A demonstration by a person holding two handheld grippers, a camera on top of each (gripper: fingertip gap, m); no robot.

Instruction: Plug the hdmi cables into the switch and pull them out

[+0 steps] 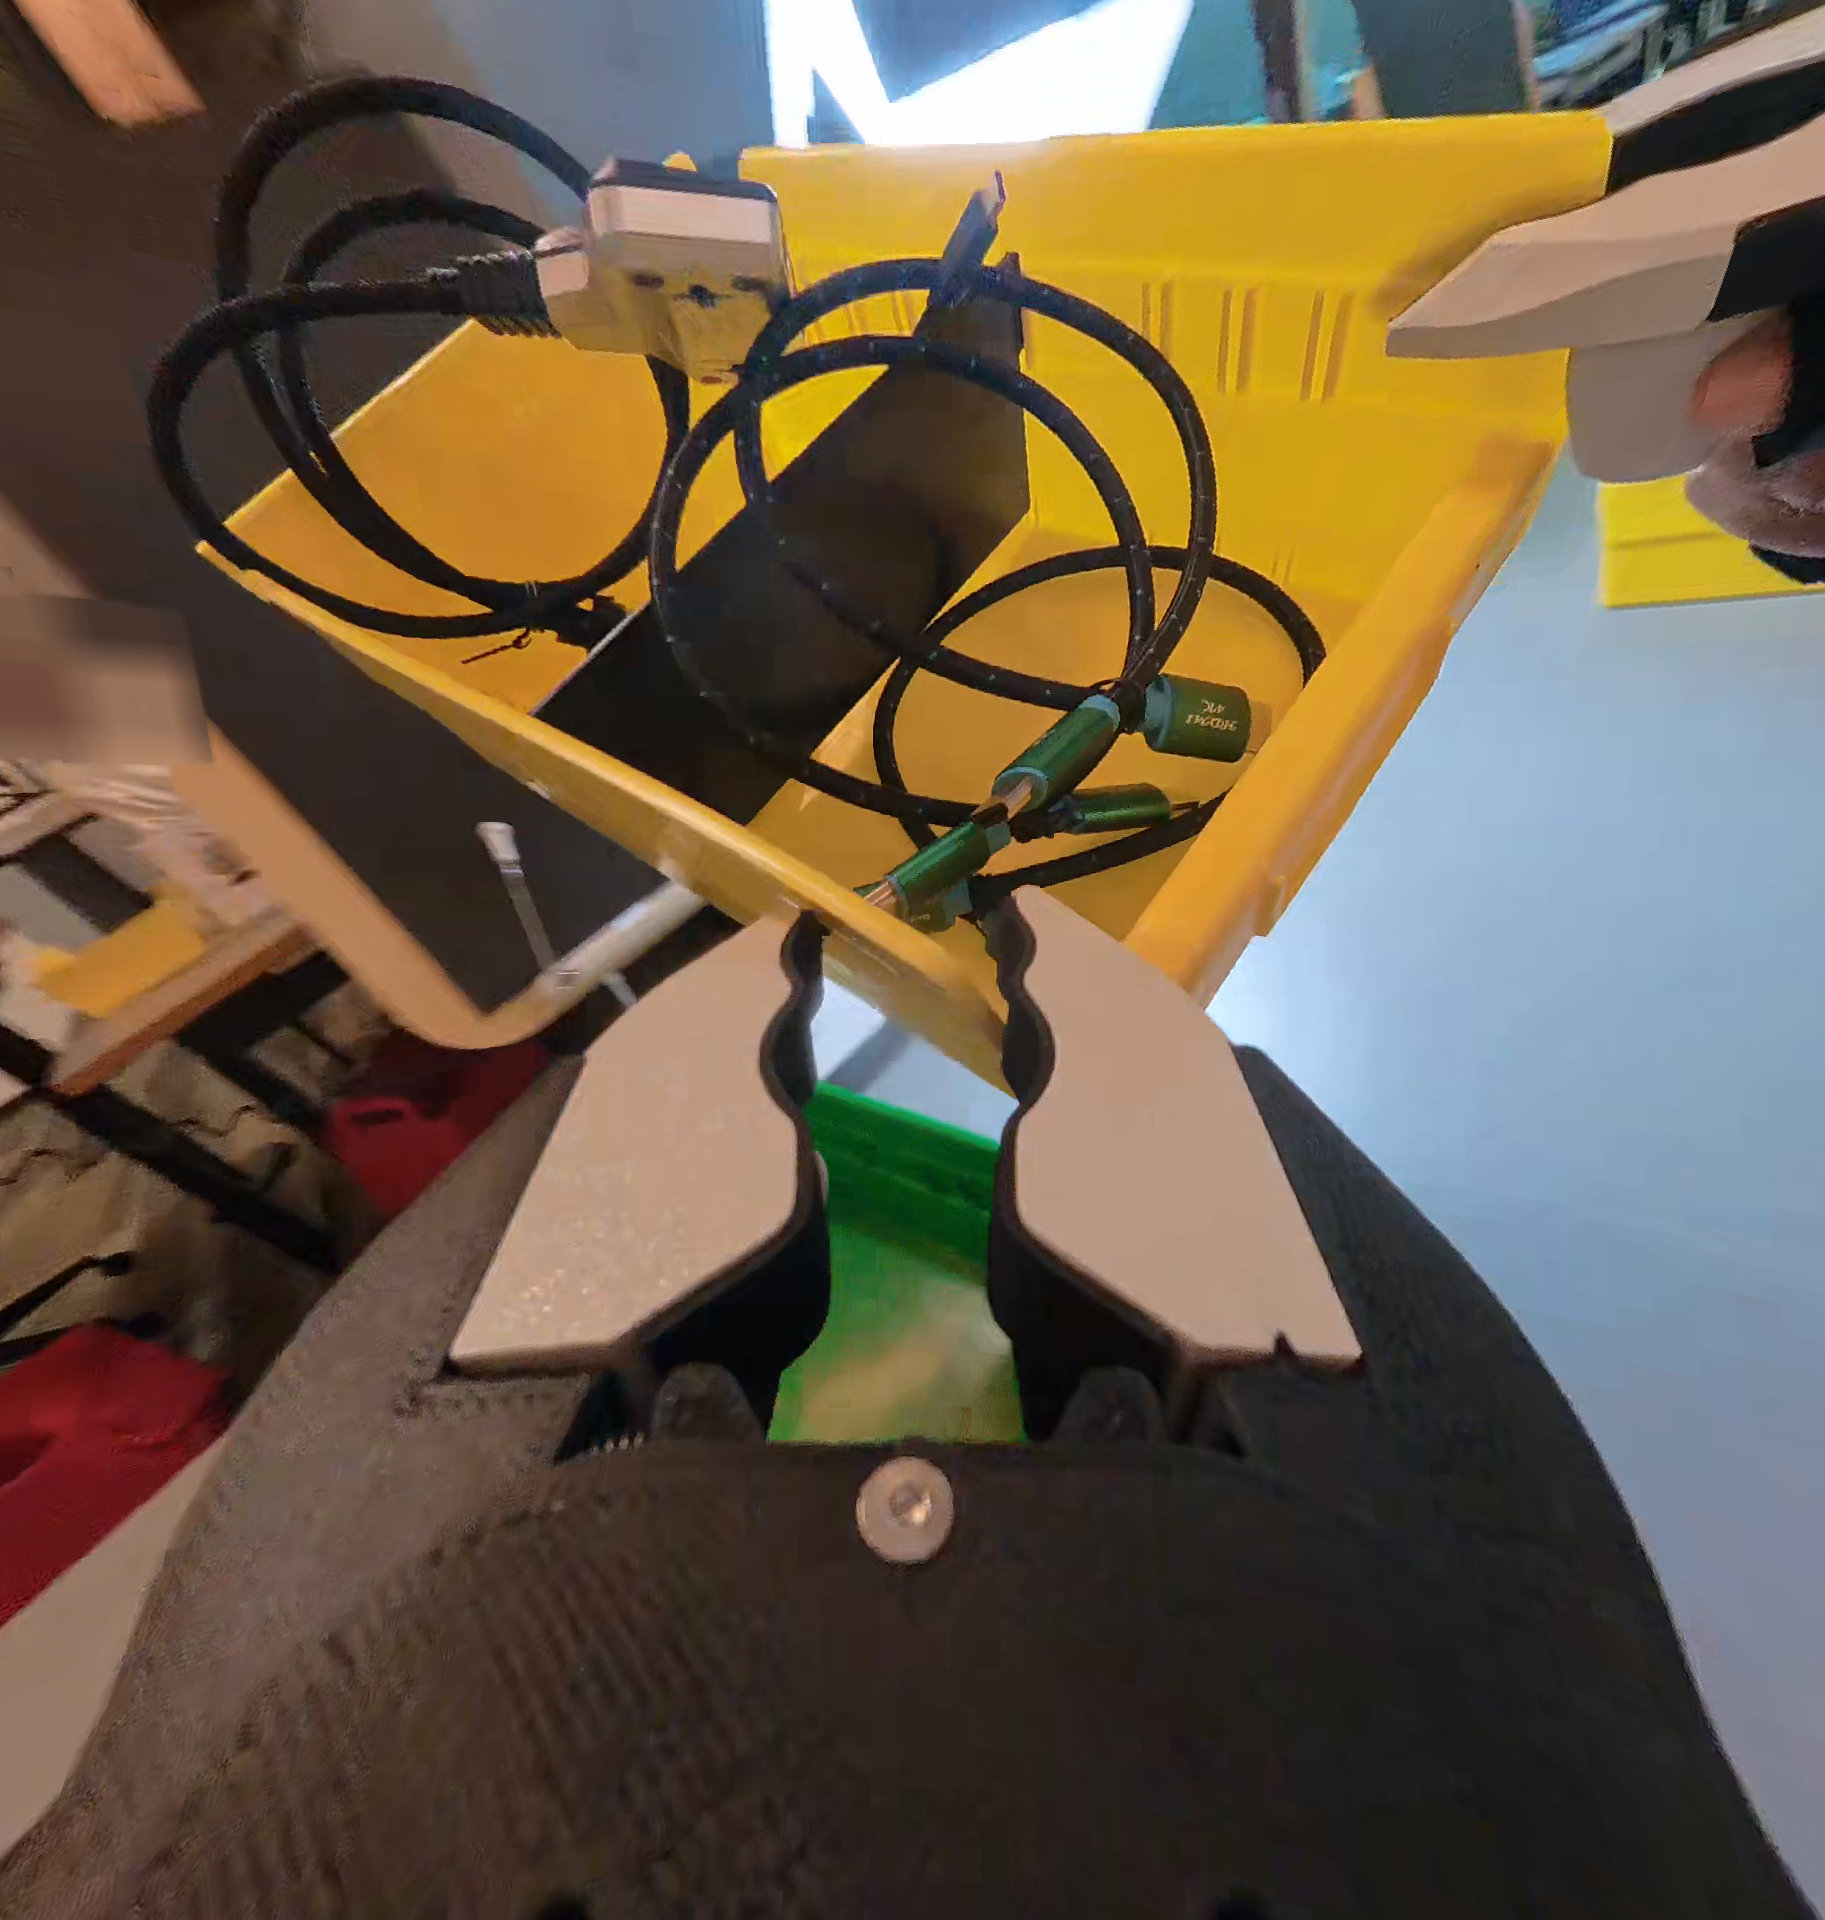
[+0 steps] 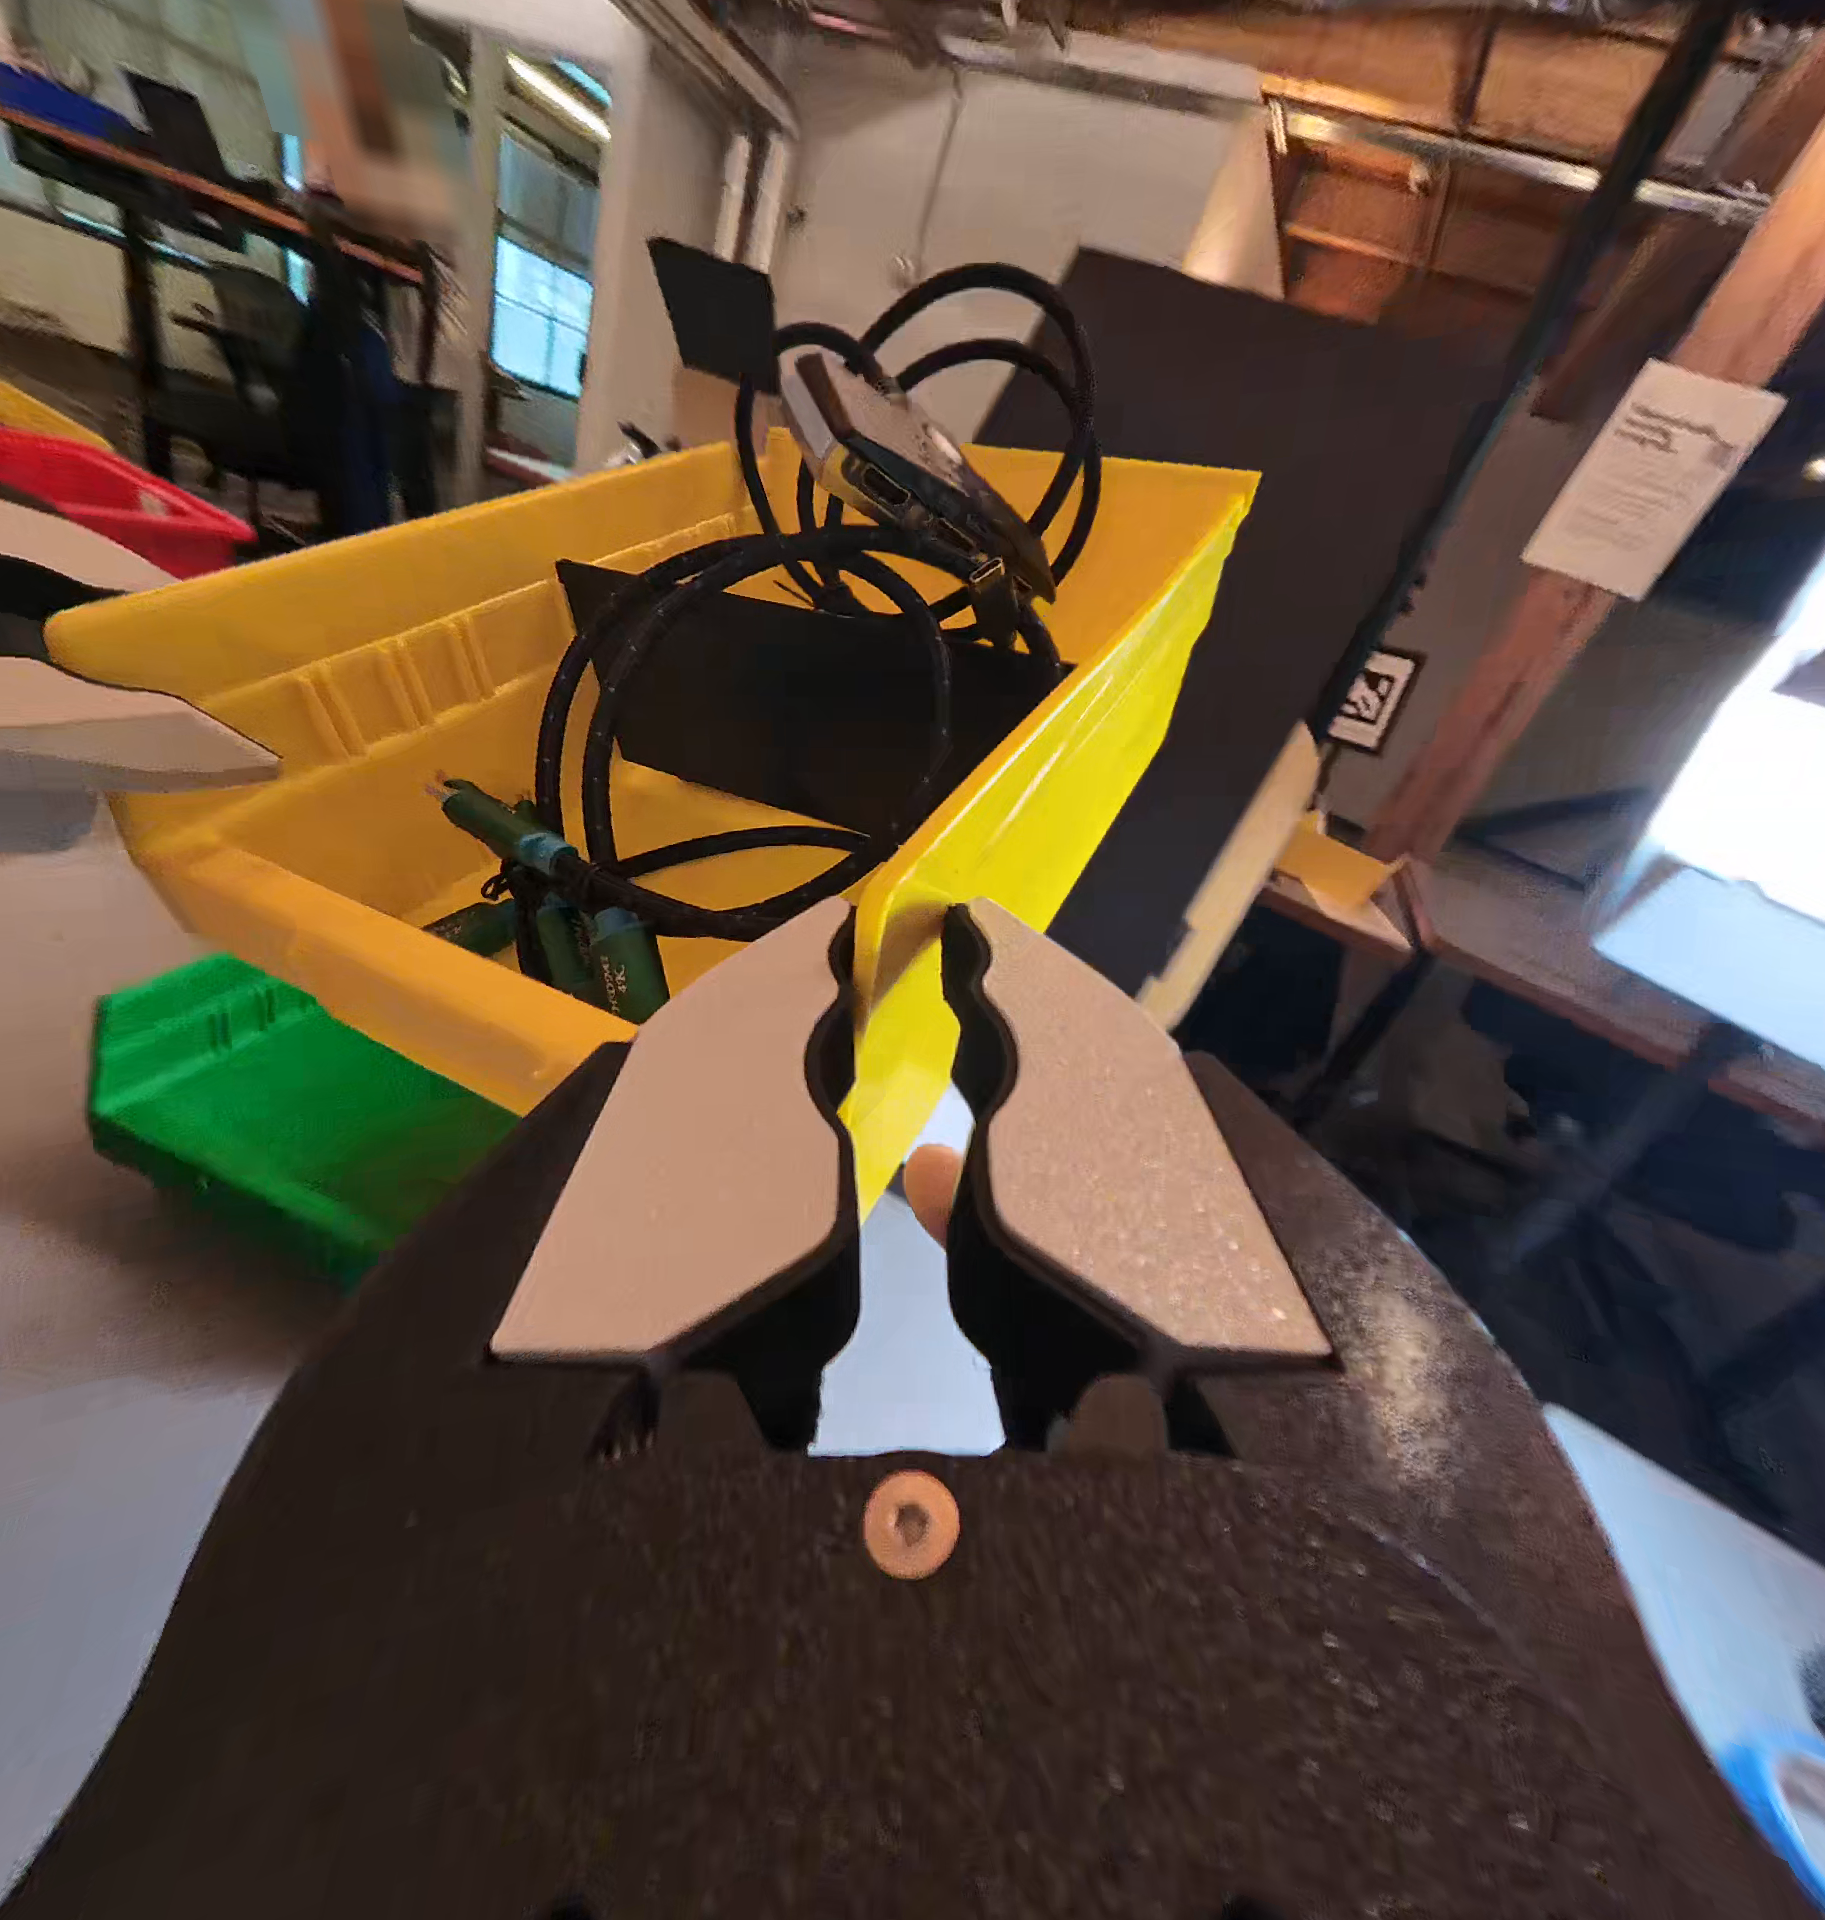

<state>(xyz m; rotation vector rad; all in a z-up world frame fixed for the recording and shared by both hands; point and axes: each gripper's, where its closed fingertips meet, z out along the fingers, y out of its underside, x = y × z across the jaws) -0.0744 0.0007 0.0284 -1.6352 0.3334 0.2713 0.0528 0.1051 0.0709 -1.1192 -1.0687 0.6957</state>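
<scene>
Left claw point(image 1: 903, 925): jaws partly apart, closed onto the near wall of the yellow bin point(image 1: 1355, 343); the wall's edge passes between the two grey fingers point(image 1: 669, 1143). Bin appears tilted and raised off the counter point(image 1: 1562, 1039).

Right claw point(image 2: 897, 914): jaws narrowly apart, pinching the corner edge of the same yellow bin point(image 2: 1043, 790); the inner pads sit against the thin wall on either side. In the left wrist view the right claw point(image 1: 1490, 312) shows at the bin's far upper corner; in the right wrist view the left claw point(image 2: 139, 738) shows at the bin's far left rim.

Switch point(image 1: 679, 260): small silver-grey box, perched high at the bin's far rim, well apart from both claws; in the right wrist view the switch point(image 2: 887, 457) shows a dark face with ports.

HDMI cables point(image 1: 929, 499): black braided, looped inside the bin and over its edge. Green-sleeved plugs point(image 1: 1053, 748) lie loose in the bin's low corner, just beyond the left claw's tips, untouched. Same cables point(image 2: 596, 727) and plugs point(image 2: 534, 842) seen just left of the right claw.

Black divider point(image 1: 866, 540): stands inside the bin beneath the loops.

Green bin point(image 2: 253, 1101): on the counter, below the yellow bin's near end.

Red bin point(image 2: 108, 488): far left background.
</scene>
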